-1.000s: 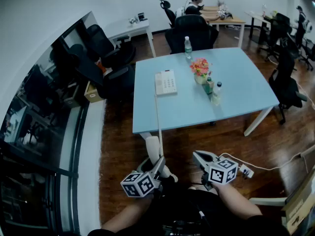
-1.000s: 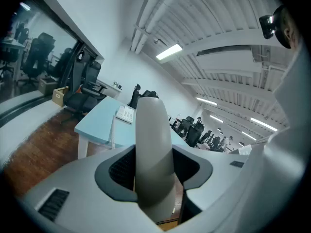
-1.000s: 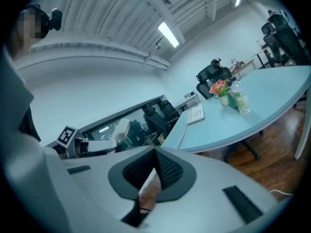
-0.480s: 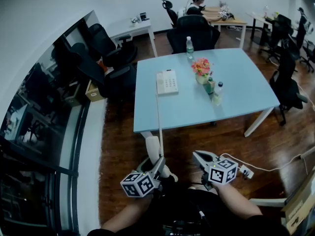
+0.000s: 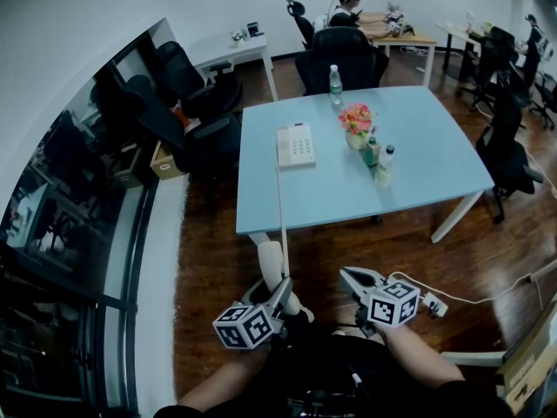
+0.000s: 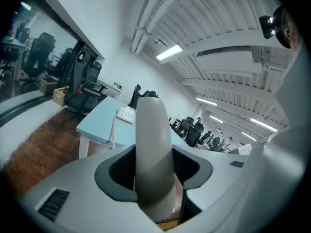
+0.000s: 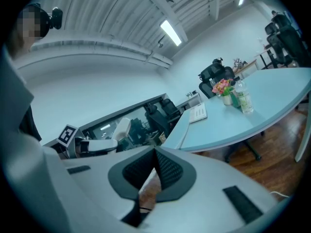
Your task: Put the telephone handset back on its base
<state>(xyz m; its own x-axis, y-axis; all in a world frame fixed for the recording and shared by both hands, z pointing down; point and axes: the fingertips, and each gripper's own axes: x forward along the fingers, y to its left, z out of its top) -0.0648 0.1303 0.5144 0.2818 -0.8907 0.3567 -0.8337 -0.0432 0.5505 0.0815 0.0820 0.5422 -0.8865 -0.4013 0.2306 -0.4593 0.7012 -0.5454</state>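
Observation:
The white telephone base [image 5: 296,144] lies on the light blue table [image 5: 418,155], far from me; it also shows as a small telephone base [image 6: 126,113] past the left jaws and a telephone base [image 7: 198,112] past the right ones. Its cord [image 5: 280,207] hangs off the table's near edge down to the white handset [image 5: 271,264]. My left gripper [image 5: 279,293] is shut on the handset [image 6: 153,144], which stands upright between the jaws, low over the wooden floor. My right gripper [image 5: 352,279] is beside it, shut with nothing in it.
On the table stand a water bottle [image 5: 333,84], a flower pot [image 5: 356,122] and small bottles [image 5: 381,165]. Black office chairs [image 5: 341,57] ring the table. A person [image 5: 346,3] sits at a far desk. A power strip [image 5: 435,303] lies on the floor at right.

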